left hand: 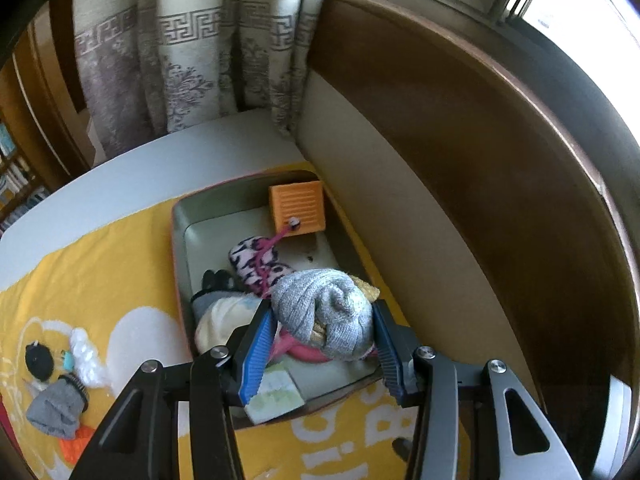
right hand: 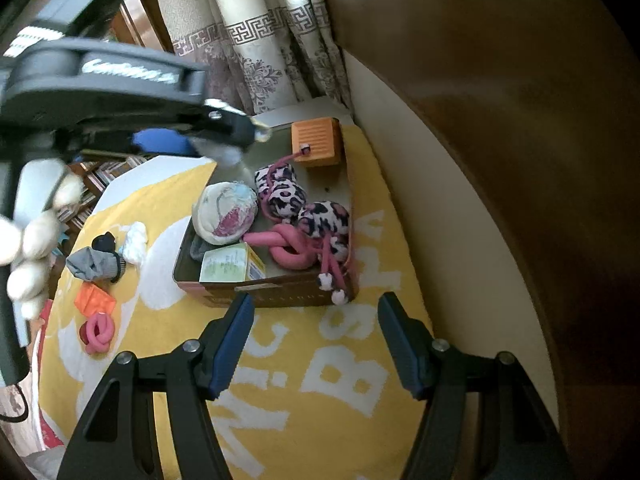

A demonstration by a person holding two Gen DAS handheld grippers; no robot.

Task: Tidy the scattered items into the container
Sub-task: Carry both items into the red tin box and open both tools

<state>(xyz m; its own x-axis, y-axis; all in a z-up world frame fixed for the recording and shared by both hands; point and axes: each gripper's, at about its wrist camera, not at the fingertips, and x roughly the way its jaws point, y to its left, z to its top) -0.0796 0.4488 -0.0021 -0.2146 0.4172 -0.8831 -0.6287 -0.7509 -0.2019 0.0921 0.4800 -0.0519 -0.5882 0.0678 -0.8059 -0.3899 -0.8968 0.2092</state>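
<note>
Grey sock roll over the box

My left gripper (left hand: 322, 338) pinches a rolled grey sock (left hand: 324, 312) above the box (right hand: 188, 258) on the yellow blanket (right hand: 360, 360). My right gripper (right hand: 316, 344) hangs empty, jaws wide, near the box. Another grey sock (right hand: 94, 266) lies far left.

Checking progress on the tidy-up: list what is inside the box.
Inside the box: an orange block, leopard-print plush balls on pink cords, a knotted pink tube, a pale fabric ball, a small carton. Whatever lies beneath them is covered.
</note>
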